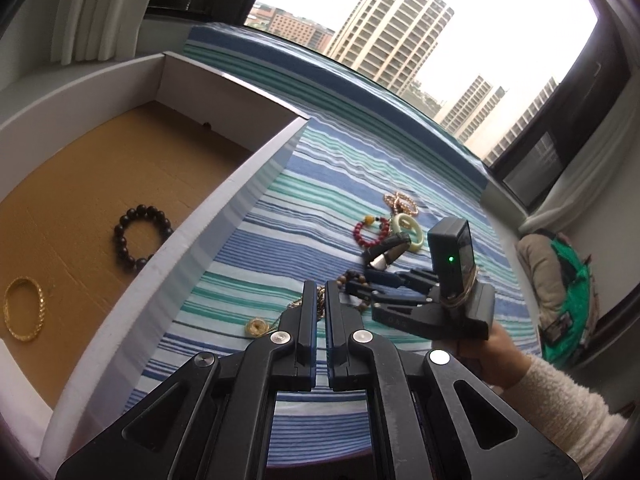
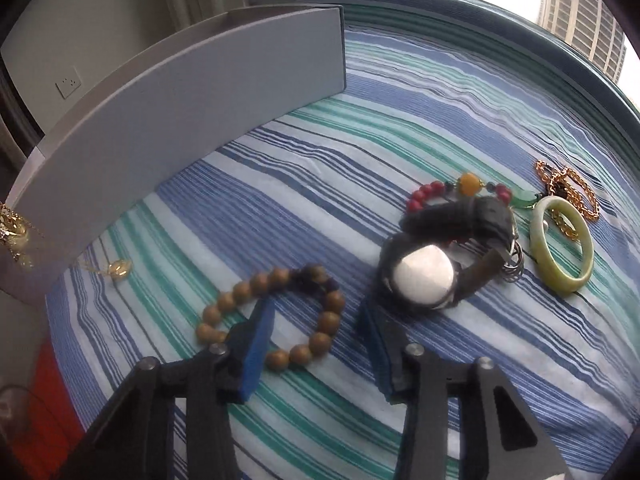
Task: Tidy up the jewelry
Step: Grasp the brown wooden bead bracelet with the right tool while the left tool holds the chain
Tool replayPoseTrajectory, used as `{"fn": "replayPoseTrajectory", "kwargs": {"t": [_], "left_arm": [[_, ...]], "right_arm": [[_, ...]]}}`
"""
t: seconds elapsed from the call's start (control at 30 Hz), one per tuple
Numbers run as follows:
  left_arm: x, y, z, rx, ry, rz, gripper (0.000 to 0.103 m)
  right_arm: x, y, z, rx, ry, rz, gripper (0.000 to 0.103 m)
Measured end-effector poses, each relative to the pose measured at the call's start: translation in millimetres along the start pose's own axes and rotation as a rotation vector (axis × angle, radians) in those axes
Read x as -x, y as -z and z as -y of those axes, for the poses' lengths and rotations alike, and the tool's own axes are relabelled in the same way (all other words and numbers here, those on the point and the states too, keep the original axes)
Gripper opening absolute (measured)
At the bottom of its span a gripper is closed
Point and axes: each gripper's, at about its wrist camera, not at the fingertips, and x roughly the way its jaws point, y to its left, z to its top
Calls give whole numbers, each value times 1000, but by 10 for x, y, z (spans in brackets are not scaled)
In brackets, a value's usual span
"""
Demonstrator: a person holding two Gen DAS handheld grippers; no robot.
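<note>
Two pieces lay inside the white box [image 1: 256,168] at the left of the left wrist view: one dark bead bracelet [image 1: 141,237] and one gold twisted bangle [image 1: 24,309] below it, near the lower left.

On the striped cloth [image 2: 360,120] the right wrist view showed one brown wooden bead bracelet [image 2: 276,312] at lower centre, one watch [image 2: 432,264] with a pale face to its right, one red bead bracelet [image 2: 448,192] above the watch, one green jade bangle [image 2: 562,246] at the right, and one gold chain [image 2: 568,188] at its upper edge.

The right gripper [image 2: 316,320] stood spread wide, its left finger inside the wooden bracelet's loop, nothing clamped.

The left gripper [image 1: 320,312] was nearly closed, a gold chain necklace with a round pendant [image 1: 256,326] hanging from between its fingers.
</note>
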Motion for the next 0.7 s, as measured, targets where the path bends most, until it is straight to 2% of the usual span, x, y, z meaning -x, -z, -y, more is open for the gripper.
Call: {"fn": "replayPoseTrajectory", "kwargs": {"t": [0.07,0.1,0.2,0.23,0.33,0.43,0.53,0.57,0.6,0.63,0.67,0.7], "left_arm": [[13,8,-17,5,3,0,1],[21,9,-22,4,3,1,1],[25,7,-24,-3,-2,1,1],[17,5,-24,-3,0,0,1],[-40,-3,-11,0,11,-6,1],[-70,1,10,4,12,-12,1],[-63,11,2,9,3,-20,1],[-53,14,-2,10,3,-21,1],[-39,14,1,9,3,-20,1],[-20,13,10,6,5,-18,1],[0,6,26,2,8,-15,1],[20,-8,45,-1,11,-12,1]], "right_arm": [[17,9,15,-19,-2,-18,27],[58,43,40,-38,-36,-37,24],[200,223,37,-65,-151,-113,23],[255,261,11,-50,-155,-123,23],[379,235,-57,18,-78,-73,23],[280,131,-32,31,-64,-64,23],[64,78,-55,77,-49,-91,23],[77,87,-83,106,-40,-57,23],[56,94,-100,125,-33,-65,23],[52,95,-105,126,-29,-54,22],[63,108,-90,106,-33,-57,15],[92,122,-70,83,-37,-51,15]]}}
